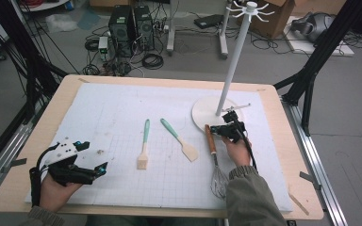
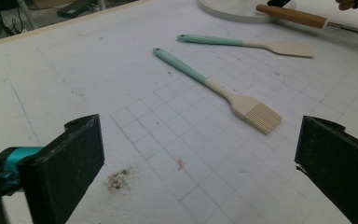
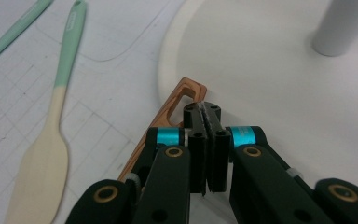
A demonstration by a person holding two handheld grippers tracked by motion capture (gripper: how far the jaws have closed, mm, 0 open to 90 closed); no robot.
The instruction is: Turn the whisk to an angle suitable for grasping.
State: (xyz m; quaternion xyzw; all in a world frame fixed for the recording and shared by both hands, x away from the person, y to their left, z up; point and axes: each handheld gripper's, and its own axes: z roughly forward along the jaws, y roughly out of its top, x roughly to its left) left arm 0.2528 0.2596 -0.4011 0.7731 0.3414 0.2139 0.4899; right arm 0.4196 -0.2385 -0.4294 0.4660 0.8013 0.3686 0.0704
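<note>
My right gripper (image 3: 206,116), jaws pressed together, hovers beside the wooden-handled wire whisk (image 1: 212,149) near the tabletop's right edge; my left gripper (image 2: 200,163) gapes wide.

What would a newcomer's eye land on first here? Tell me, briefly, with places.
The tall white hook stand rises from its round base at the table's far right. Just in front of it, the right tool, jaws shut, sits over the wooden handle end of a whisk lying on the white gridded mat. At mid-table lie a mint-handled pastry brush and spatula, while the left tool waits open at the near left.
</note>
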